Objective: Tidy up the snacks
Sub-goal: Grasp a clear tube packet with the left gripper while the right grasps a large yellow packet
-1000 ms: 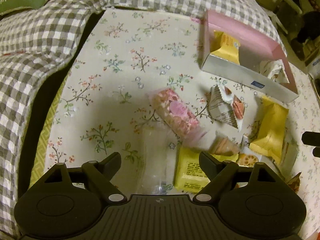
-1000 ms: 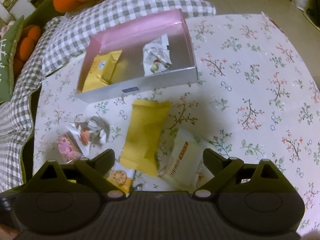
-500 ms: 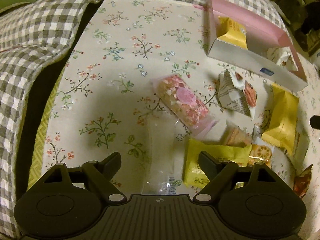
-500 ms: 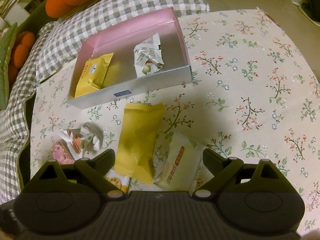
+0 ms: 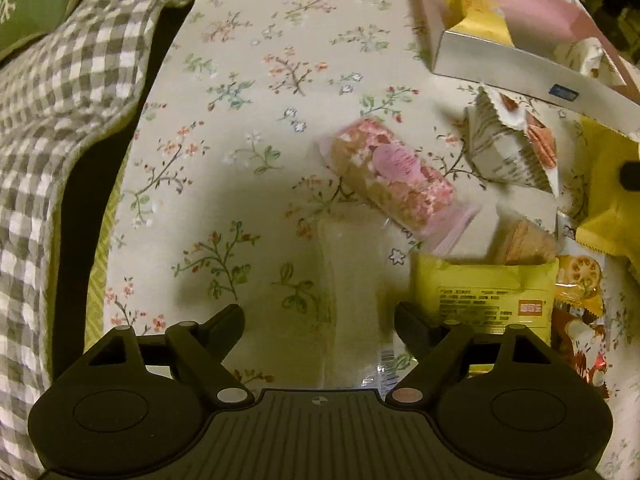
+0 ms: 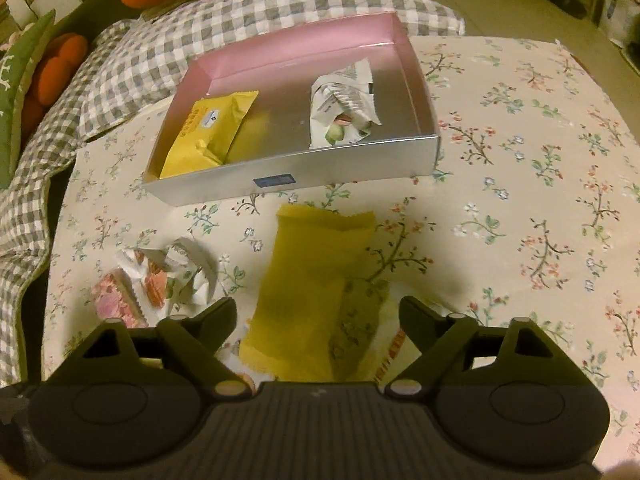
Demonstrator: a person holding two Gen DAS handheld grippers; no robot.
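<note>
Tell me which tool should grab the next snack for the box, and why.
Right. The right tool is open directly over the yellow packet, which lies just in front of the box. The left tool is open over a clear packet, farther from the box.

Your box [image 6: 296,178] has bare floor between its two packets; right of it the cloth [image 6: 540,200] lies bare, while snacks [image 5: 486,300] crowd its near side.
</note>
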